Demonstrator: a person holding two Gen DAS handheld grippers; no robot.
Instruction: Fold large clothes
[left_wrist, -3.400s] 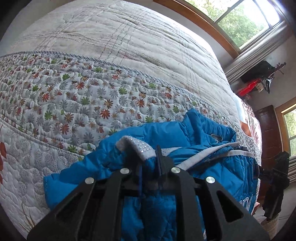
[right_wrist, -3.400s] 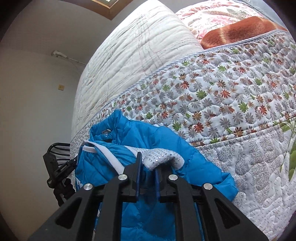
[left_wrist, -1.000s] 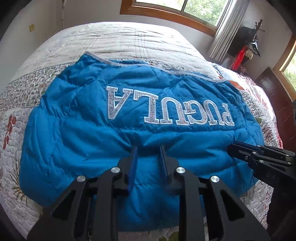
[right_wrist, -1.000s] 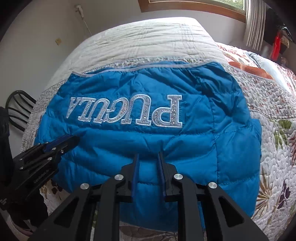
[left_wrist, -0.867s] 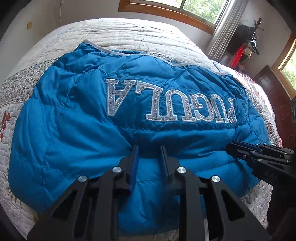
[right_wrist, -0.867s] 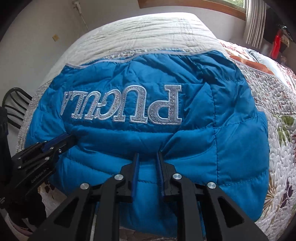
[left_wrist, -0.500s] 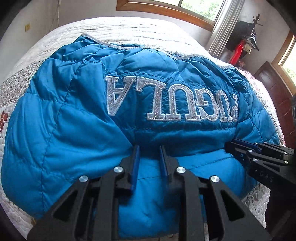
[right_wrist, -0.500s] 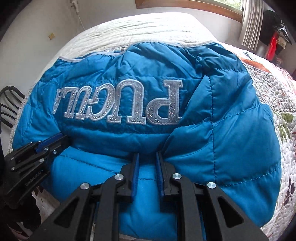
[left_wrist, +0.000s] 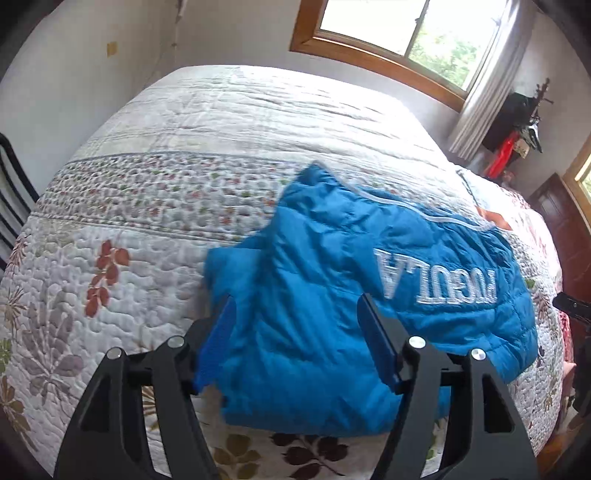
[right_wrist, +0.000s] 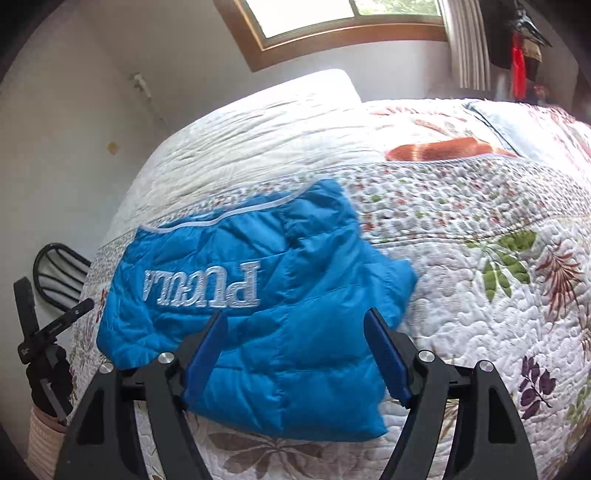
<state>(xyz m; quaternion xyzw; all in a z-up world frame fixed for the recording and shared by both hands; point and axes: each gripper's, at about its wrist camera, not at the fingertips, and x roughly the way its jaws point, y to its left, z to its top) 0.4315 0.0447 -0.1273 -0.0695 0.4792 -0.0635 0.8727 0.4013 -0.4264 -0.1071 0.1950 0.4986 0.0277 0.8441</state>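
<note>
Both tools are hanging above the bed, pointing down at it. The left gripper (left_wrist: 297, 334) is standing with its blue-padded jaws spread wide, having just been opening; nothing is pinched between them, and the folded blue quilted puffer jacket with silver lettering (left_wrist: 354, 295) is lying on the bed beyond and beneath the gap, running off to that tool's right. The right gripper (right_wrist: 295, 349) is likewise gaping, its jaws having just been opening and gripping nothing; the jacket (right_wrist: 258, 295) is lying under it and spreading away to its left.

The surface is a white quilted bedspread with leaf prints and a band of small flowers (left_wrist: 147, 206), puckering all over; the floral band is running across ahead of both tools, just past the jacket's far grey-trimmed edge. A rust-orange patch (right_wrist: 439, 149) is showing far ahead and right of the right gripper.

Beyond the bed, a wood-framed window (left_wrist: 406, 40) is letting in daylight, with a pale curtain (left_wrist: 480, 107) hanging at its right. Grey-white walls are closing the far side. A black chair back (right_wrist: 59, 277) is standing at the right tool's left, beside the bed.
</note>
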